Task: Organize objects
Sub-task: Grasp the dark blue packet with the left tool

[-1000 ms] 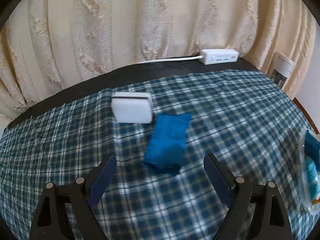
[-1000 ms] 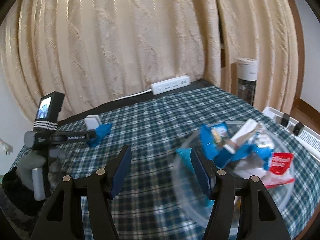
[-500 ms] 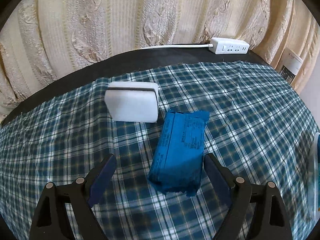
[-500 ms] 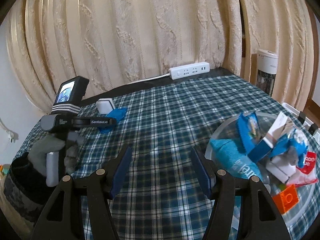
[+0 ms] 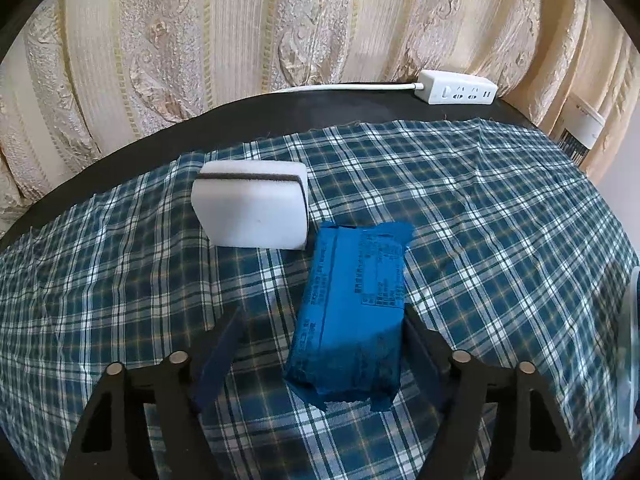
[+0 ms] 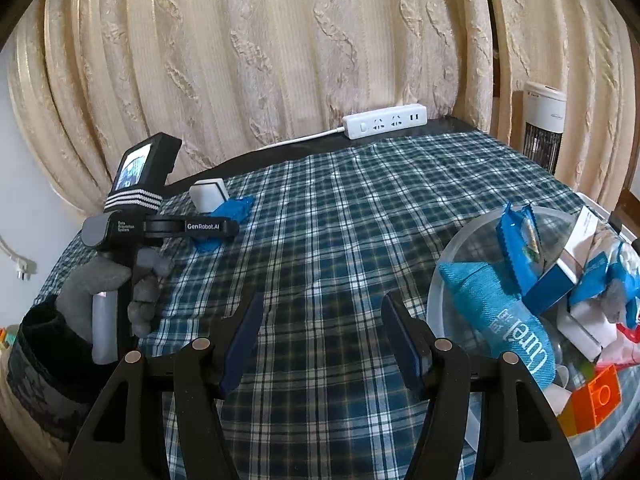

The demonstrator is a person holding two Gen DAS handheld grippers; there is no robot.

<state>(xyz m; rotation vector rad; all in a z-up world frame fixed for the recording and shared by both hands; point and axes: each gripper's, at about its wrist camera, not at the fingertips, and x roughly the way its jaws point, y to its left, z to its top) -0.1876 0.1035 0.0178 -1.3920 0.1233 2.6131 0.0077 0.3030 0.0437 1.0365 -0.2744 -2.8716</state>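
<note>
Left gripper point(image 5: 320, 344) closing now around the blue packet point(image 5: 352, 316) — right pad at its edge, left pad not touching it. Just beyond the fingertips stands a white sponge point(image 5: 252, 208), touching the packet's far corner. Right gripper point(image 6: 320, 336) hangs parted over bare plaid cloth point(image 6: 320, 220) — the clear bowl point(image 6: 448, 264) of packets sits to its right.

We see cream patterned curtains point(image 5: 240, 40) behind the bench point(image 5: 280, 116), a blue plaid cloth point(image 5: 500, 220) spread over it, a white power strip point(image 6: 385, 121) at its far edge, and a white tower heater point(image 6: 543, 128) beside it.
</note>
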